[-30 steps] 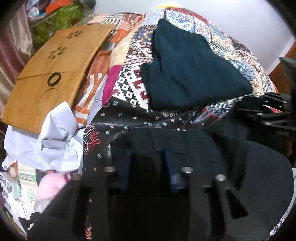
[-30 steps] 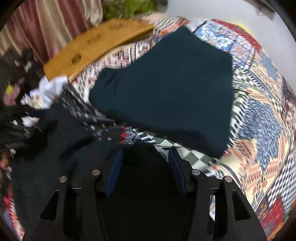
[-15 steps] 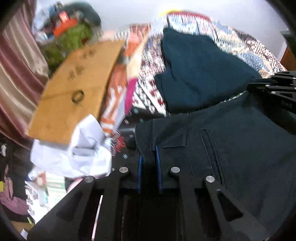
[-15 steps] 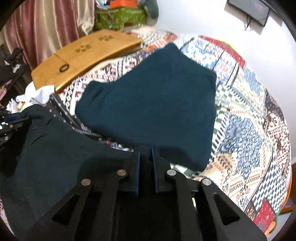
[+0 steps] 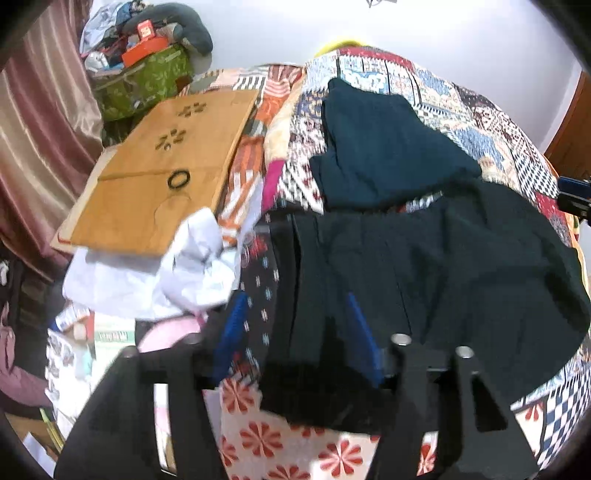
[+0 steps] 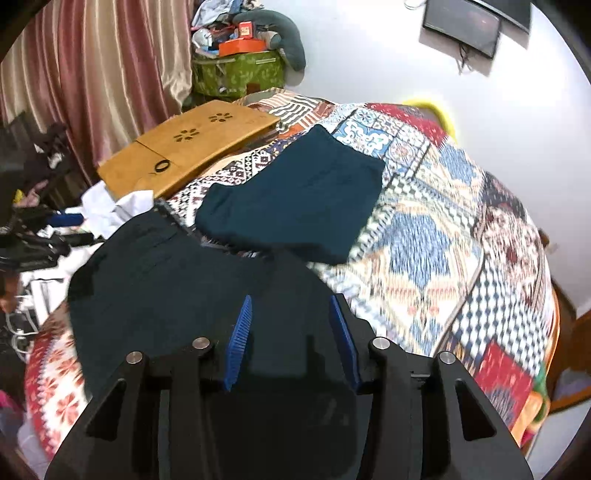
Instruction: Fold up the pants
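Dark navy pants (image 5: 436, 280) lie spread on the patterned bedspread (image 5: 491, 122), waistband end toward me; they also show in the right wrist view (image 6: 162, 280). A folded dark teal garment (image 5: 384, 147) lies just beyond them, also in the right wrist view (image 6: 295, 199). My left gripper (image 5: 295, 314) is open, its blue pads either side of the pants' near left edge. My right gripper (image 6: 291, 314) is open over the pants' near right edge. Neither holds cloth.
A wooden lap board (image 5: 162, 173) lies at the bed's left side. White crumpled cloth (image 5: 177, 273) sits beside the pants. A green bag with clutter (image 6: 240, 70) and curtains (image 6: 92, 74) stand at the back left. A wall screen (image 6: 461, 22) hangs high.
Both grippers were shut on the pants' waistband half a second ago and have opened, letting the pants drop flat on the bed. Both views have pulled back and up.
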Demonstrator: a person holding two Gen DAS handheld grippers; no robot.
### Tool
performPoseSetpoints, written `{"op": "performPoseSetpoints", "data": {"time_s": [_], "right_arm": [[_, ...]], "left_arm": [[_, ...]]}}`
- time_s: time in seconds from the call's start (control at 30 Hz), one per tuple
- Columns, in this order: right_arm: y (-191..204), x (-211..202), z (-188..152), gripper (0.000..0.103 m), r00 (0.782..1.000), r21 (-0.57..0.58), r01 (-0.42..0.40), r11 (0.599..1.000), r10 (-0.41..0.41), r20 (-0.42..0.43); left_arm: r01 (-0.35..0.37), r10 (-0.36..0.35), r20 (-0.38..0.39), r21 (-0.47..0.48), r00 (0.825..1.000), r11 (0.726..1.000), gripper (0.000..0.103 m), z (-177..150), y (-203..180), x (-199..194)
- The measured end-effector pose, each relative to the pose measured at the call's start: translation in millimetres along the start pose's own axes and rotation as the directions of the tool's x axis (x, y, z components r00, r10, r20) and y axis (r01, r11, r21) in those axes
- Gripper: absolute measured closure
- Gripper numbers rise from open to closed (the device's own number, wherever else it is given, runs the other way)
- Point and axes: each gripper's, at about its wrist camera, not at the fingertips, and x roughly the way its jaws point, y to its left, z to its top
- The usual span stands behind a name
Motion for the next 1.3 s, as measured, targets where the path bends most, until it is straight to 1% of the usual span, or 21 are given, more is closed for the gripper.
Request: {"op": "performPoseSetpoints", "data": {"time_s": [0.07,0.1,0.17,0.2,0.23,0.27,0.3,0.33,0.43,0.53,0.57,0.63,0.77,0.87,1.0,1.1,1.17,1.2,1.23,1.27,1.3], "right_arm": [[1.2,-6.4,-16.4,0.056,1.000,0.014,-0.011,1.000,0.011,0.003],[2.4,-7.3,-23.1,0.053,1.000,0.023,-0.020,1.000,0.020,-0.001],[4.7,-2.8,-39.2,0.051,0.998,0.051,-0.047,0.998,0.049,-0.032],[8.3,2.3,-48.9,0.051,0.996,0.062,-0.064,0.996,0.067,-0.058],[12.2,9.0,-60.5,0.051,0.992,0.069,-0.079,0.995,0.085,-0.091],[14.3,12.6,-69.4,0.051,0.988,0.072,-0.087,0.994,0.095,-0.118],[17.5,14.9,-81.0,0.051,0.988,0.082,-0.095,0.992,0.104,-0.118],[19.4,8.9,-90.6,0.051,0.994,0.095,-0.086,0.992,0.092,-0.060],[24.4,-1.3,-101.6,0.049,0.993,0.113,-0.103,0.988,0.109,-0.048],[21.4,-7.0,-106.2,0.049,0.992,0.132,-0.111,0.985,0.117,-0.041],[19.5,-9.2,-108.7,0.049,0.992,0.143,-0.114,0.983,0.121,-0.041],[11.1,-16.2,-113.5,0.049,0.992,0.178,-0.112,0.978,0.120,-0.037],[-6.9,-35.9,-126.3,0.049,0.997,0.233,-0.079,0.969,0.082,-0.005],[-22.9,-49.8,-136.9,0.049,1.000,0.275,-0.023,0.961,0.021,0.012],[-40.8,-66.2,-154.9,0.049,0.999,0.353,0.019,0.936,-0.030,0.027],[-53.7,-77.3,-172.4,0.049,0.997,0.400,0.060,0.914,-0.075,0.022],[-63.8,-85.1,-188.1,0.049,0.993,0.437,0.100,0.894,-0.114,0.007],[-67.2,-88.3,-193.3,0.049,0.992,0.449,0.113,0.886,-0.126,0.001],[-71.0,-91.2,-199.6,0.049,0.990,0.464,0.126,0.877,-0.139,-0.007],[-76.1,-94.6,-208.4,0.049,0.988,0.485,0.144,0.863,-0.154,-0.019],[-80.2,-97.7,-215.1,0.048,0.986,0.501,0.156,0.851,-0.165,-0.027]], "left_arm": [[-0.001,0.001,-0.044,0.002,0.999,1.000,0.041,-16.3,-4.4,8.8],[-0.015,0.016,-0.070,0.013,0.997,1.000,0.041,-24.4,-7.7,15.1],[-0.094,0.101,-0.127,0.066,0.987,0.993,0.041,-45.0,-16.2,35.1],[-0.109,0.120,-0.140,0.081,0.983,0.991,0.040,-50.7,-18.0,40.9],[-0.117,0.131,-0.147,0.100,0.980,0.988,0.036,-59.8,-19.9,46.5],[-0.121,0.134,-0.132,0.103,0.982,0.987,0.031,-70.1,-20.5,48.4],[-0.128,0.140,-0.118,0.102,0.983,0.986,0.029,-76.4,-20.3,48.0],[-0.130,0.141,-0.116,0.098,0.983,0.987,0.027,-80.0,-19.5,47.6],[-0.116,0.124,-0.130,0.072,0.984,0.991,0.027,-84.9,-15.2,46.1],[-0.113,0.120,-0.161,0.055,0.980,0.992,0.027,-76.1,-11.3,41.0],[-0.120,0.128,-0.159,0.054,0.979,0.991,0.028,-71.0,-11.4,34.7],[-0.118,0.123,-0.128,0.049,0.984,0.992,0.028,-62.9,-13.4,21.6],[-0.031,0.032,-0.038,0.019,0.999,0.999,0.028,-37.8,-28.2,-10.1],[0.019,-0.019,0.007,0.037,1.000,0.999,0.028,-9.9,-51.7,-19.7],[0.077,-0.080,0.039,0.084,0.996,0.993,0.028,28.2,-93.1,-16.2],[0.137,-0.139,0.021,0.097,0.990,0.986,0.027,52.1,-125.9,3.3],[0.163,-0.162,-0.018,0.106,0.987,0.981,0.027,59.8,-149.0,21.6],[0.176,-0.173,-0.040,0.115,0.984,0.978,0.027,59.9,-158.5,29.5],[0.185,-0.175,-0.079,0.135,0.981,0.974,0.027,57.2,-171.8,42.1],[0.182,-0.164,-0.120,0.154,0.979,0.971,0.027,51.5,-182.7,52.2],[0.175,-0.153,-0.137,0.159,0.979,0.972,0.027,47.6,-190.2,56.8]]}}
